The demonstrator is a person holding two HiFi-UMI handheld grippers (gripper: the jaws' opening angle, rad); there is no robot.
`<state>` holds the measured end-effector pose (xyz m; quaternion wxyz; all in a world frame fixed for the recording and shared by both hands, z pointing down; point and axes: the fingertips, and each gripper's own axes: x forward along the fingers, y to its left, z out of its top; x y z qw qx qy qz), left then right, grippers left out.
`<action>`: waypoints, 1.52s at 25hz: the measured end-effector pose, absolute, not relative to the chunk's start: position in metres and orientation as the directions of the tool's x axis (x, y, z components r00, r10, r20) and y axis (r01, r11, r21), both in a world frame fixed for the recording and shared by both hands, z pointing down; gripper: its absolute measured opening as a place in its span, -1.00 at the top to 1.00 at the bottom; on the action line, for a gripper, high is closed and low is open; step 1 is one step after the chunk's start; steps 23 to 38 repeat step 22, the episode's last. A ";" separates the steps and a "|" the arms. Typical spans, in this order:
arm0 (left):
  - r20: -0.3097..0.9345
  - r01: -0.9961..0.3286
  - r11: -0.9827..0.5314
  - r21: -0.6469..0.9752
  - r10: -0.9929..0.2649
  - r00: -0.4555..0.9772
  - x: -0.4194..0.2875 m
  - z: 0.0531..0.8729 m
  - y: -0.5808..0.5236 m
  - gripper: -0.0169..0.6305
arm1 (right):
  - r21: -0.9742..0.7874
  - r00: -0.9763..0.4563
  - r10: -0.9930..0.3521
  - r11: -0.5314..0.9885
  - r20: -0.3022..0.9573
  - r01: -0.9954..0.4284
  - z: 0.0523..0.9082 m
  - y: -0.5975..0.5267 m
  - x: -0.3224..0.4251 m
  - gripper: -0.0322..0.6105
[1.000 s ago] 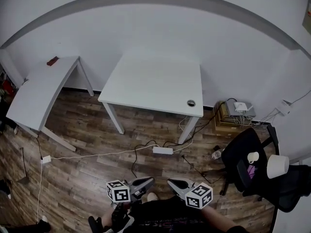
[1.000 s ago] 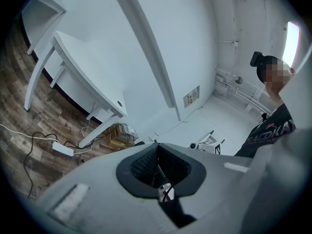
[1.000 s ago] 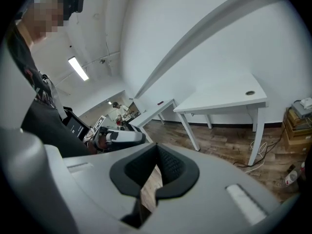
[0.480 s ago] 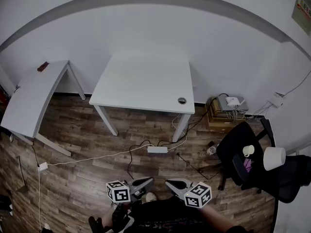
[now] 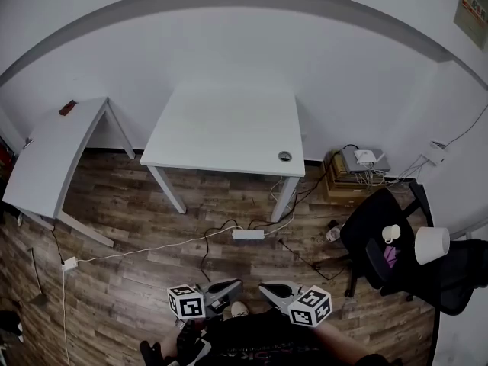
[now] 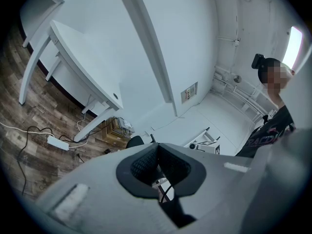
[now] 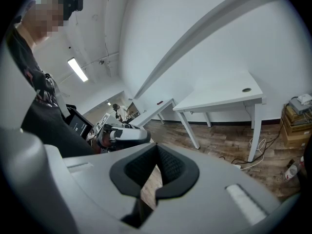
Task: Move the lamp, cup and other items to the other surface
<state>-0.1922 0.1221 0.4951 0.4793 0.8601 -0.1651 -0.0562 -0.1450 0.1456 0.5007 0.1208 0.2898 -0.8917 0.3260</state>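
Below the table [image 5: 221,132] edge, open floor [image 5: 130,219] (power strip [image 5: 248,235])

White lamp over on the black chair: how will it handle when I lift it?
The lamp probably tips easily: its wide shade looks top-heavy, and the chair under it is likely a soft seat. The shade seems light and may dent if squeezed. Its base is hidden, so its weight is uncertain.

Sparse office room, white desk [image 5: 225,132], black swivel chair [image 5: 374,231], power strip [image 5: 248,235] on wood floor [image 5: 137,280]
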 end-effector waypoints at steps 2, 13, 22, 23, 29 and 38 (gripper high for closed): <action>0.061 -0.231 -0.481 0.845 -0.343 0.937 -0.194 0.496 0.123 0.95 | -0.513 -0.803 -0.439 0.618 0.403 -0.596 0.502 0.146 -0.145 0.89; 0.064 -0.236 -0.489 0.840 -0.341 0.938 -0.196 0.494 0.128 0.95 | -0.510 -0.802 -0.454 0.618 0.388 -0.598 0.499 0.150 -0.146 0.89; 0.079 -0.246 -0.487 0.838 -0.339 0.938 -0.196 0.490 0.130 0.95 | -0.503 -0.804 -0.453 0.627 0.386 -0.595 0.498 0.150 -0.148 0.89; 0.079 -0.246 -0.487 0.838 -0.339 0.938 -0.196 0.490 0.130 0.95 | -0.503 -0.804 -0.453 0.627 0.386 -0.595 0.498 0.150 -0.148 0.89; 0.079 -0.246 -0.487 0.838 -0.339 0.938 -0.196 0.490 0.130 0.95 | -0.503 -0.804 -0.453 0.627 0.386 -0.595 0.498 0.150 -0.148 0.89; 0.079 -0.246 -0.487 0.838 -0.339 0.938 -0.196 0.490 0.130 0.95 | -0.503 -0.804 -0.453 0.627 0.386 -0.595 0.498 0.150 -0.148 0.89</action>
